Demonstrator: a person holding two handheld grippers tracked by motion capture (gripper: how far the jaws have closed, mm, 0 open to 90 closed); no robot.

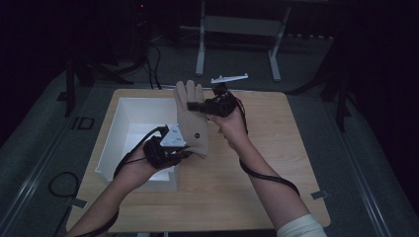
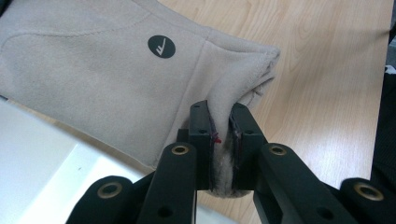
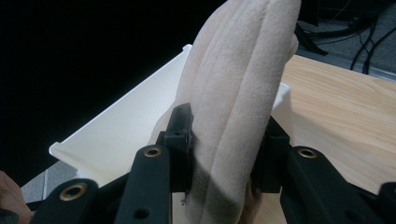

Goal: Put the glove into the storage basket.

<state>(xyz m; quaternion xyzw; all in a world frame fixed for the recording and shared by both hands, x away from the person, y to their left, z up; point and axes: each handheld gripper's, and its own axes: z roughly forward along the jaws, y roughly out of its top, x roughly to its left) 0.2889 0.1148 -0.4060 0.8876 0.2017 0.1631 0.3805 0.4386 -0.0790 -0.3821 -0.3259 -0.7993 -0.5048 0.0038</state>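
Glove (image 1: 191,121) clamped between both grippers (cuff left, fingers right).

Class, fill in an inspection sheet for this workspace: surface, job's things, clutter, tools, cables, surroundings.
Surface: wooden table, bare at the right.
Job's things: beige glove held up between both tools; white box at the table's left.
Clutter: nothing seen.
Tools: left tool shut on the glove's cuff edge; right tool shut across the glove's fingers.
Cables: black cable trails along the right forearm; more lie on the floor.
Surroundings: dark room, grey floor, white table frame behind.
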